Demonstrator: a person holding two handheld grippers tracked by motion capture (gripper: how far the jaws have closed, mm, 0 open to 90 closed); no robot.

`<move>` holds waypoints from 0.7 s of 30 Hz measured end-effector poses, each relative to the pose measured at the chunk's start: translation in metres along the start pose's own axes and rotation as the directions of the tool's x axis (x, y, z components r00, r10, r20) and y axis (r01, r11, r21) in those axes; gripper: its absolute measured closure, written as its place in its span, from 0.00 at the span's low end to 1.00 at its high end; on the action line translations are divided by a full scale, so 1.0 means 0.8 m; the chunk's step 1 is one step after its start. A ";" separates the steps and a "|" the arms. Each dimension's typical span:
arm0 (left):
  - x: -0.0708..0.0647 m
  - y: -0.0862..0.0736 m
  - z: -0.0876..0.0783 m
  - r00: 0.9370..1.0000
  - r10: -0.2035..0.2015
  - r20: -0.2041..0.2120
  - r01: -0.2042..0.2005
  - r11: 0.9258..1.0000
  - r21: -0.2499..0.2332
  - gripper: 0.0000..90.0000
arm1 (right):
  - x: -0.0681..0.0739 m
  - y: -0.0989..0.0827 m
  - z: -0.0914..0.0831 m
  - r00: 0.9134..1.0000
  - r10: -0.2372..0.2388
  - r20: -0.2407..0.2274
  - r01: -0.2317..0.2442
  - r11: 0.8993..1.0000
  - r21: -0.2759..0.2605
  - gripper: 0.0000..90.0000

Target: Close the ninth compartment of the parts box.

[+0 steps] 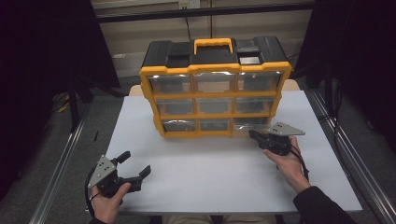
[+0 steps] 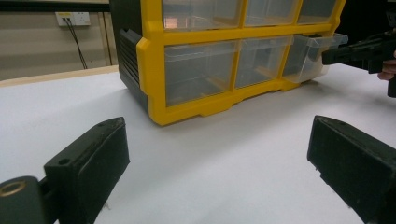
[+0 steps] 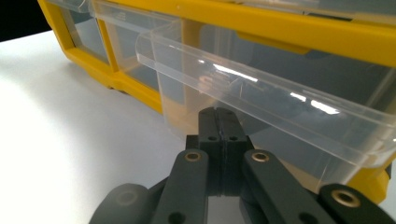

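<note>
Resting near the front left corner of the white surface [image 1: 210, 163], the left hand-held gripper [image 1: 132, 164] sits in the person's left hand [image 1: 106, 201], which enters from the bottom edge with its forearm cut off. Its two black jaws stand wide apart with nothing between them, pointing across the surface toward the organiser. In the left gripper view the jaw tips run out of the picture at both lower corners.

Standing upright at the middle back of the surface is the yellow and black drawer organiser [image 1: 215, 86], with an orange carry handle [image 1: 213, 44] on top and three rows of three clear plastic drawers. What lies inside the drawers is hard to make out through the glare on their fronts.

At the lower right of the organiser, the bottom right drawer [image 1: 251, 123] is pulled partly out; it is clear plastic with a curved lip along its front. The right hand-held gripper [image 1: 253, 135], held level in the right hand [image 1: 289, 161], has its jaws pressed together just under that lip. Whether the tips touch the drawer cannot be told. A dark sleeve [image 1: 322, 207] covers the forearm.
</note>
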State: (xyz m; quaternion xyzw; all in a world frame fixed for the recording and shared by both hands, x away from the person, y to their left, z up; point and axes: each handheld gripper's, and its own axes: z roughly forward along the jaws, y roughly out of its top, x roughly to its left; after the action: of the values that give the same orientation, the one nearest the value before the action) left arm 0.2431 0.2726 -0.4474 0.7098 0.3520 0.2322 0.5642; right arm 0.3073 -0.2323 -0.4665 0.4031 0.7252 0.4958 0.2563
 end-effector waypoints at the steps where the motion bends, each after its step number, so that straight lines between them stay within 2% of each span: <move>1: 0.000 0.000 0.000 1.000 -0.004 0.000 0.004 1.000 -0.001 0.06 | -0.001 0.000 0.001 1.000 -0.007 -0.003 0.007 1.000 -0.004 1.00; 9: 0.000 0.000 0.001 1.000 0.001 0.006 -0.001 1.000 0.001 0.06 | -0.002 0.002 0.004 1.000 -0.009 0.001 0.009 1.000 -0.006 1.00; 15: 0.000 0.000 0.001 1.000 0.001 0.005 -0.001 1.000 0.001 0.06 | -0.002 0.004 0.005 1.000 0.009 0.014 -0.008 1.000 -0.016 1.00; 21: 0.000 0.000 0.001 1.000 0.003 0.007 -0.003 1.000 0.001 0.06 | -0.003 0.004 0.008 1.000 -0.001 0.012 0.001 1.000 -0.015 1.00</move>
State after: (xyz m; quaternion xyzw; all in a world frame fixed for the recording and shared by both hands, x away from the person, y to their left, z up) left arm 0.2436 0.2724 -0.4475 0.7116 0.3491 0.2305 0.5645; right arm 0.3147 -0.2308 -0.4656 0.4038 0.7202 0.4987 0.2639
